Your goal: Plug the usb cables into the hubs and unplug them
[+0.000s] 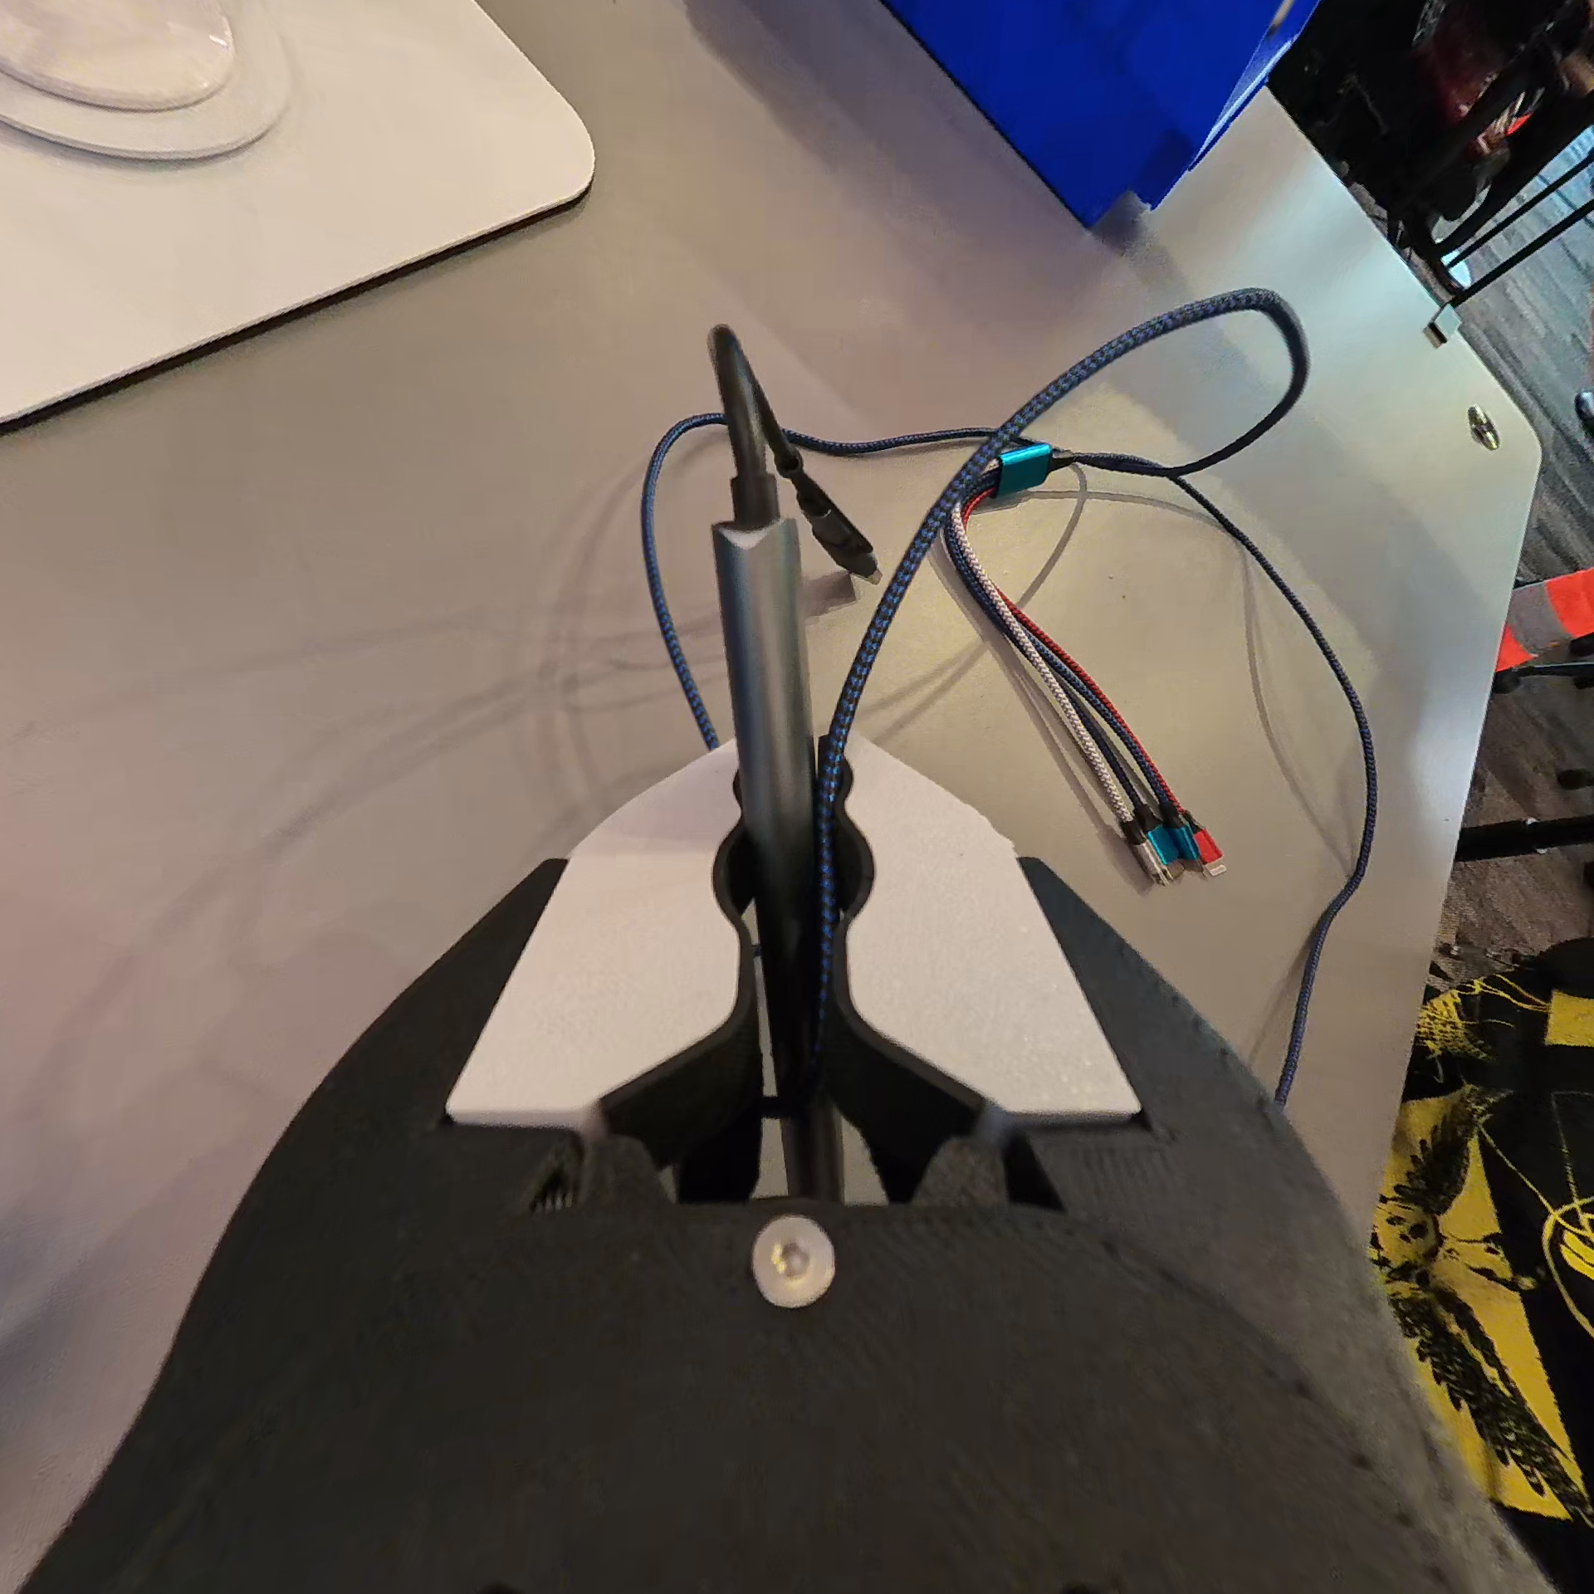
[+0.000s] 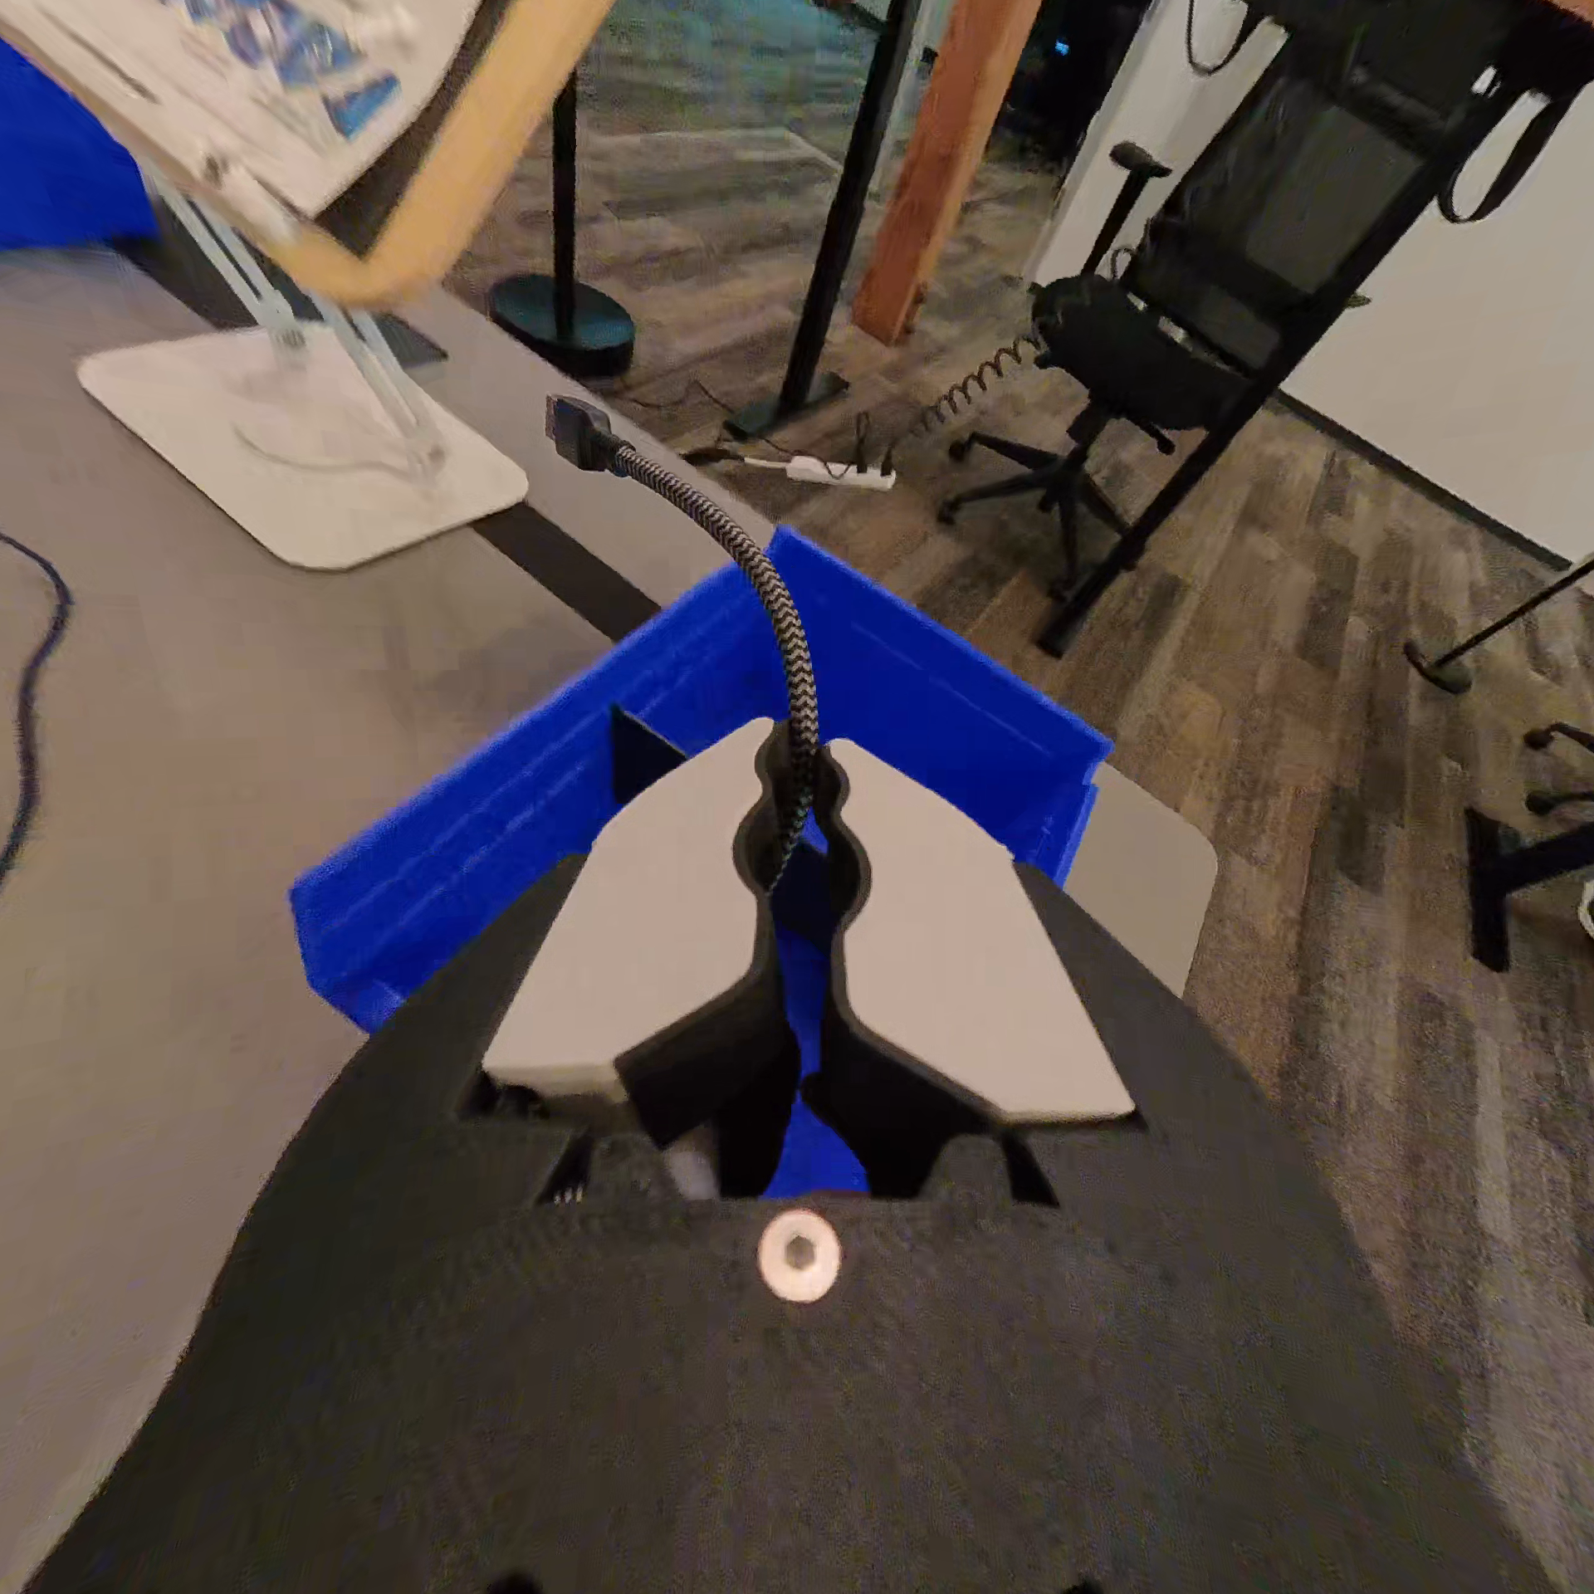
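The left hand-held gripper (image 1: 781, 776), black printed plastic with pale grey matte finger plates, is closed narrowly on a slim grey metal hub (image 1: 763, 655), a long bar with a brushed sheen that stands out forward between the fingers. A blue-and-black braided cable (image 1: 871, 655) runs alongside the hub through the same gap, pressed in beside it. From the hub's far end a smooth black rubbery lead (image 1: 742, 414) arches up and over. On the grey matte counter (image 1: 345, 604) to the right lies a bundle of braided cables (image 1: 1078, 690) in white, navy and red weave, gathered by a teal metallic clip (image 1: 1022, 473) and ending in small metal-tipped plugs (image 1: 1177, 850). A white rounded flat base plate (image 1: 345, 172) sits at the upper left.

The right hand-held gripper (image 2: 798, 759) is nearly closed, its fingertips pinching a black-and-white herringbone braided cable (image 2: 781, 621). The cable curves stiffly up and to the left, ending in a dark rectangular USB plug (image 2: 580, 429) held in the air. Beneath the gripper stands a blue ribbed plastic bin (image 2: 535, 793) near the counter's corner, with wood-grain flooring (image 2: 1294, 690) beyond.
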Available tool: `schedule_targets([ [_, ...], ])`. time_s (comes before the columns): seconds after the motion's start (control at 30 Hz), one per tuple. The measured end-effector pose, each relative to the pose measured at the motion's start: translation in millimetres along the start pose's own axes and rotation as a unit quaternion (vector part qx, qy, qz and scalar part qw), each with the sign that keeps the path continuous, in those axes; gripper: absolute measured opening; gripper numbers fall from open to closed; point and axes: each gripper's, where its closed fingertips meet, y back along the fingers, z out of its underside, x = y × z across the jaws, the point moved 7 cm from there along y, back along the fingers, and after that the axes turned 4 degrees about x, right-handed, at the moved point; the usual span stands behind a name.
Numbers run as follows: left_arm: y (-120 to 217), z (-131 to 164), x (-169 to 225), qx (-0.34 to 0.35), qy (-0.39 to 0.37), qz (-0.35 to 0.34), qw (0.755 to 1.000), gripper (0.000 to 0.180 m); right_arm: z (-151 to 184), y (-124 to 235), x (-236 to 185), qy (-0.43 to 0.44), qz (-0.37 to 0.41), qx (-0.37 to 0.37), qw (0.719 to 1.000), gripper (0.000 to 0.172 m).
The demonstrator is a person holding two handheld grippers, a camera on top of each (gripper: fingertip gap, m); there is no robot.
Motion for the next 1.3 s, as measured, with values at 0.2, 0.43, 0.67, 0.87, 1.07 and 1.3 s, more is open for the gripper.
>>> schedule_targets([
  [0.2,-2,2,-1,-0.005,-0.004,-0.003,1.0,0.012,60,-23,-3,0.082,-0.019,-0.115,0.99,0.004],
  [0.43,-5,4,-1,-0.01,-0.006,-0.003,1.0,0.012,95,-44,-5,0.131,-0.053,-0.271,0.952,0.005],
  [0.67,-6,4,-1,-0.018,-0.01,-0.003,1.0,0.012,113,-56,7,0.104,-0.105,-0.512,0.846,0.005],
  [0.87,-5,5,-1,-0.02,-0.012,-0.002,1.0,0.012,100,-79,32,-0.146,-0.05,-0.453,0.878,0.006],
  [1.07,-6,4,-3,-0.018,-0.007,0.004,1.0,0.012,100,-68,48,-0.324,0.008,-0.331,0.886,0.006],
  [1.3,-7,5,-2,-0.021,-0.009,0.006,1.0,0.012,119,-74,17,-0.283,0.117,-0.316,0.898,0.005],
])
